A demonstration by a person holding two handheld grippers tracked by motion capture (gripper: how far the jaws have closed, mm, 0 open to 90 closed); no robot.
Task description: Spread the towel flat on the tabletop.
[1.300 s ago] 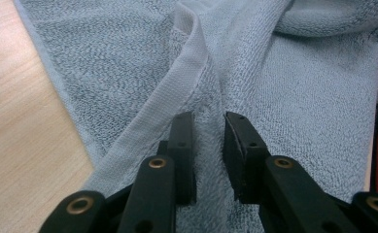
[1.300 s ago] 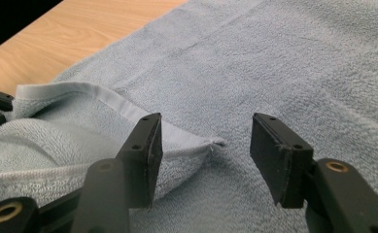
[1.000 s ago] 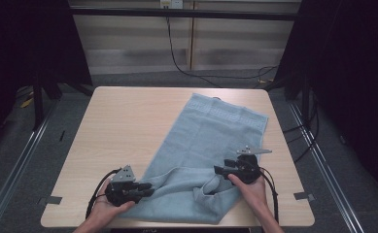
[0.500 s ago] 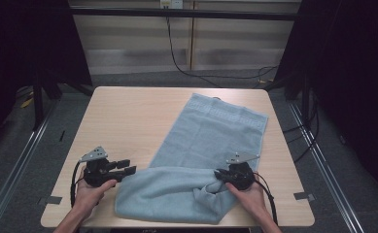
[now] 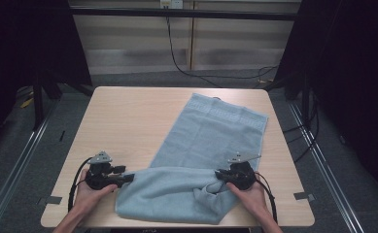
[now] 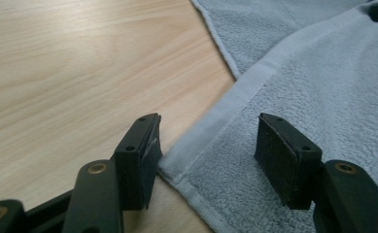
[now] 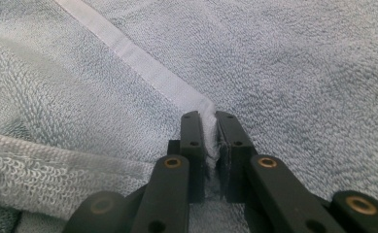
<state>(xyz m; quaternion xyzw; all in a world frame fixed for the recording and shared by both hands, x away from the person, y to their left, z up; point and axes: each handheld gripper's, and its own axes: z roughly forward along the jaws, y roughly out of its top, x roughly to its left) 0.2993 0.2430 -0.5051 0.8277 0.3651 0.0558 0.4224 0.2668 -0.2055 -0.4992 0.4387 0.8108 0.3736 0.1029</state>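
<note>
Since the earlier frames: left gripper (image 5: 128, 177) drawn out to the left off the towel (image 5: 211, 145) and brought back against its left fold, jaws just now opening; right gripper (image 5: 221, 175) gone from wide apart to clamped, barely shifted in place. Pale blue terry towel with a flat woven hem band, spread diagonally across the wooden table (image 5: 128, 116); far end flat near the right rear corner, near end folded back into a thick roll along the front edge. In the left gripper view, jaws (image 6: 208, 150) standing apart, a hemmed corner of the towel (image 6: 322, 87) lying on the table between them, neither pad pressing it. In the right gripper view, jaws (image 7: 211, 145) pinched together on the white hem corner of the towel (image 7: 298, 73), at the roll's right end.
</note>
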